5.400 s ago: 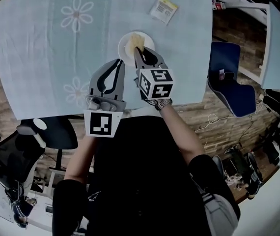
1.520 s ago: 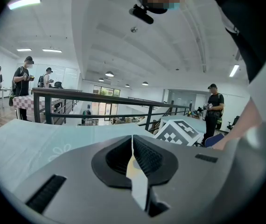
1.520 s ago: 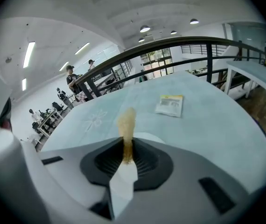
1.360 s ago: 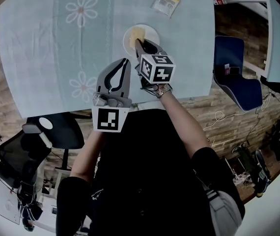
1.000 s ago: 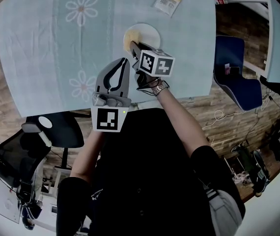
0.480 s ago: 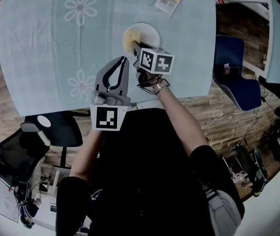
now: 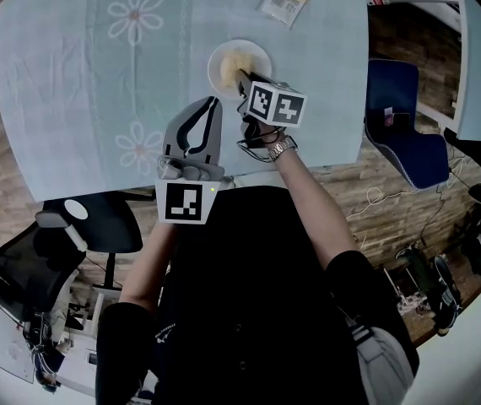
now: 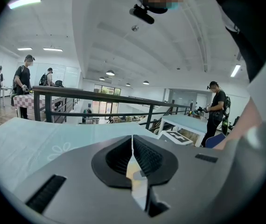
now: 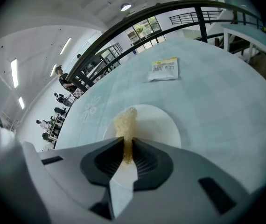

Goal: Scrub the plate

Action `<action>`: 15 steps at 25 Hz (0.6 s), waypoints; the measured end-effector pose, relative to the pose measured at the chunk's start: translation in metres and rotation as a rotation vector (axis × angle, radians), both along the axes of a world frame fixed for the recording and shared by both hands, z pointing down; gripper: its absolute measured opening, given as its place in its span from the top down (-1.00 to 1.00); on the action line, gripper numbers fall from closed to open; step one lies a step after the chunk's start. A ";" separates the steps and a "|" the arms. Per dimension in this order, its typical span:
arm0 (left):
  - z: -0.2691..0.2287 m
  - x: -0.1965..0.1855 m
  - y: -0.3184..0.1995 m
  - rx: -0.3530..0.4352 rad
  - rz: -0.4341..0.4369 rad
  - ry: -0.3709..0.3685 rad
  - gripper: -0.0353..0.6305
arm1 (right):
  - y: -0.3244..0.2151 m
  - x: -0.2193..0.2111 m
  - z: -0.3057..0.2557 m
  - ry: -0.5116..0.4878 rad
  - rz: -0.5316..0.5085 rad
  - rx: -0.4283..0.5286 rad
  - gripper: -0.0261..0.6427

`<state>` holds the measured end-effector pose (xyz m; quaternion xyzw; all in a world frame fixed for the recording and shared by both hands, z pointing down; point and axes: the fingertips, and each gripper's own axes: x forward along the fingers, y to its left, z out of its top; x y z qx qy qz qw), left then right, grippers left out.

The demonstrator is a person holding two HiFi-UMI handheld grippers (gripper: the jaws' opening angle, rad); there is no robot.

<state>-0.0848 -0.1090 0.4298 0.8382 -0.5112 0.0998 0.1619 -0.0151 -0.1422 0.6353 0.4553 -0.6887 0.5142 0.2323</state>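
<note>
The right claw [image 9: 127,144] is pinched shut on a thin yellow sponge [image 9: 126,122], whose free end sticks out past the tips and rests on the white plate [image 9: 158,125]. The plate sits on the counter [image 7: 72,74], on its pale blue flowered cloth, right of centre. A small yellow-labelled packet [image 9: 163,69] lies farther off and well apart from it. The left claw [image 8: 132,141] hangs over the near edge of the counter with its jaws together on nothing, clear of the plate.

The main risk appears to be that nothing steadies the plate. A firm stroke could skid it across the cloth, or bunch the cloth under it. The sponge is held by one narrow end, so hard pressure may fold it or drag it from the grip. The hard tips would then scrape the plate. Pushing down near the rim could tip the plate up.
</note>
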 end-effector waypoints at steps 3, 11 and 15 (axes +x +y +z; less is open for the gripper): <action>0.001 0.000 0.000 0.000 0.003 -0.003 0.83 | -0.001 0.005 0.000 0.023 -0.011 0.016 0.75; 0.001 0.002 0.004 0.006 0.012 -0.006 0.83 | -0.003 0.026 -0.002 0.093 -0.013 0.035 0.75; 0.000 0.004 0.006 0.007 0.018 -0.007 0.83 | -0.003 0.042 -0.003 0.122 0.017 0.033 0.75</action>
